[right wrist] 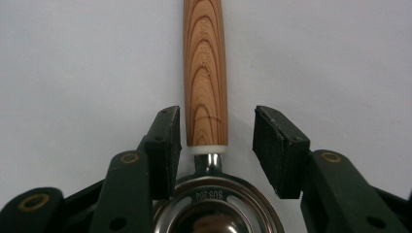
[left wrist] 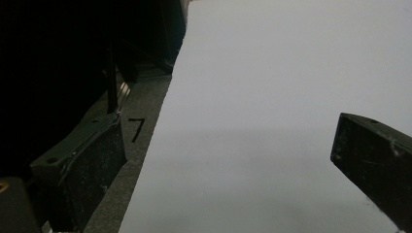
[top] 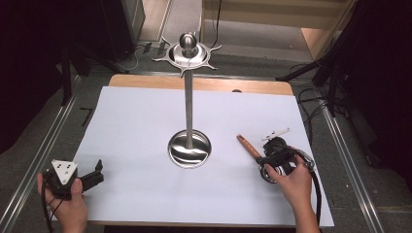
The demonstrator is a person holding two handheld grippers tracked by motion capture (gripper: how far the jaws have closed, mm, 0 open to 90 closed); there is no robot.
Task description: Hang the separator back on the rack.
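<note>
A utensil with a striped wooden handle (top: 248,146) (right wrist: 205,73) and a steel ringed head (right wrist: 214,213) lies flat on the white sheet at the right. My right gripper (top: 269,158) (right wrist: 216,141) reaches down over it where the handle joins the head. Its jaws straddle the handle; the left pad is very near the wood and the right pad stands clearly off it. My left gripper (top: 94,174) (left wrist: 228,165) rests at the sheet's front left corner, jaws wide apart with nothing between them. A tall steel stand (top: 188,111) rises at the centre.
The stand has a round dish base (top: 189,149) and a star-shaped hook top (top: 187,51). The white sheet (top: 145,145) covers a wooden board (top: 204,83). A black "7" mark (left wrist: 136,130) sits on the grey surface to the sheet's left. Metal rails run along both sides.
</note>
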